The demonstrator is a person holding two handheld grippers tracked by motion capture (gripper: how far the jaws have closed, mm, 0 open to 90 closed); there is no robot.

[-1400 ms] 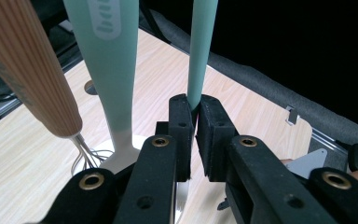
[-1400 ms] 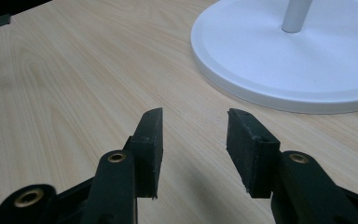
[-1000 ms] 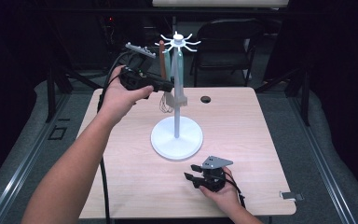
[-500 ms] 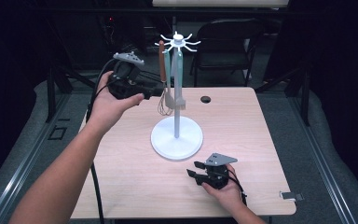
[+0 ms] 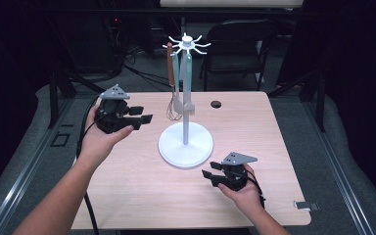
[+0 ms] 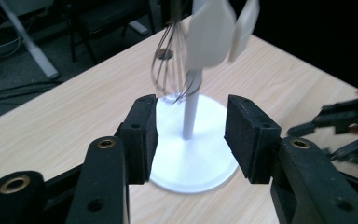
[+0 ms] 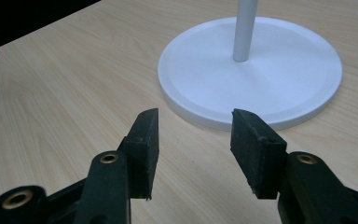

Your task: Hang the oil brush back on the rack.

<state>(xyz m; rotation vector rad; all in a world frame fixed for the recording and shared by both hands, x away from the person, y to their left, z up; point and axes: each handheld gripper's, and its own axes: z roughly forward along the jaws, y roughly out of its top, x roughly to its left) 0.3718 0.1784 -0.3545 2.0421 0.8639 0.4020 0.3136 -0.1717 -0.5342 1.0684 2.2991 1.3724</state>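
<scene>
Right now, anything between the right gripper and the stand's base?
No. In the right gripper view, bare table lies between the open right gripper and the white stand base. The high view shows the same short gap.

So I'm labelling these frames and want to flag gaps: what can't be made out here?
- Utensils on the white stand: high view, too small and overlapping to count.
- Their handles: left gripper view, cut off by the top edge, blurred.
- The stand's hooks: right gripper view, cut off by the top edge.
- Small object by the table's right edge: high view, too small.
</scene>
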